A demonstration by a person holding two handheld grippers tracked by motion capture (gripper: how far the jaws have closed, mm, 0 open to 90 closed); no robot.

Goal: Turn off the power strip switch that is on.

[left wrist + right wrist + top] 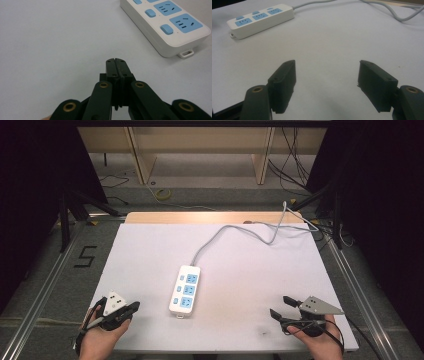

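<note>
Jaws of left gripper (116, 61) pressed together, holding nothing; right gripper (327, 82) jaws spread wide, also bare. Both sit low at near table (150, 255) edge, one each side, apart from power strip (185, 288) lying mid-table between them, nearer the left, cord (235, 231) running to far edge. Nothing plugged in, strip untouched; looks like work not yet begun, reach and grasp all left
</note>
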